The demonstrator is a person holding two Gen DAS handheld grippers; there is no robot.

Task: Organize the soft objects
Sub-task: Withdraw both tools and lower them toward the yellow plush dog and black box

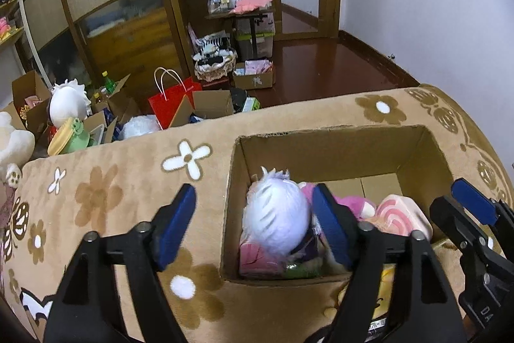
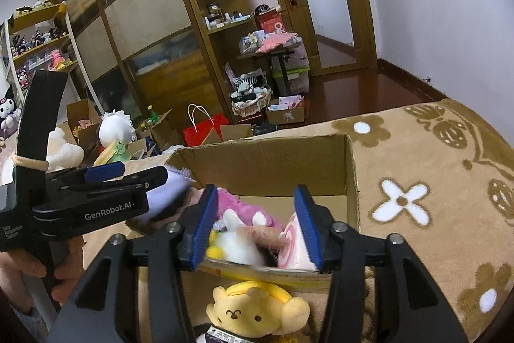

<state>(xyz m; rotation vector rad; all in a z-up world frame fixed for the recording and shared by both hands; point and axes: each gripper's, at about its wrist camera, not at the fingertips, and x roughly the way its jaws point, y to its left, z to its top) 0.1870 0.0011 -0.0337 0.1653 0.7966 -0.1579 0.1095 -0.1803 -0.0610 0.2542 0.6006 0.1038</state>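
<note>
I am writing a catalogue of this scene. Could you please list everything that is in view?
cardboard box: one, brown, on the blanket
blanket: one, tan with flowers
white-haired plush: one, white, in the box
pink plush: one, in the box
swirl cushion: one, pink and white, in the box
yellow plush: one, before the box
red bag: one, on the floor
left gripper: one, black and blue, open
right gripper: one, open

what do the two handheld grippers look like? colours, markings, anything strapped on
Both are matte black with two fingers, each faced with a blue ribbed pad, on angular arms with silver pivot bolts. The left gripper body carries white "GenRobot.AI" lettering and smaller white text; a tan elastic band wraps its upright black bracket. The right gripper looks the same build. No cables visible.
</note>
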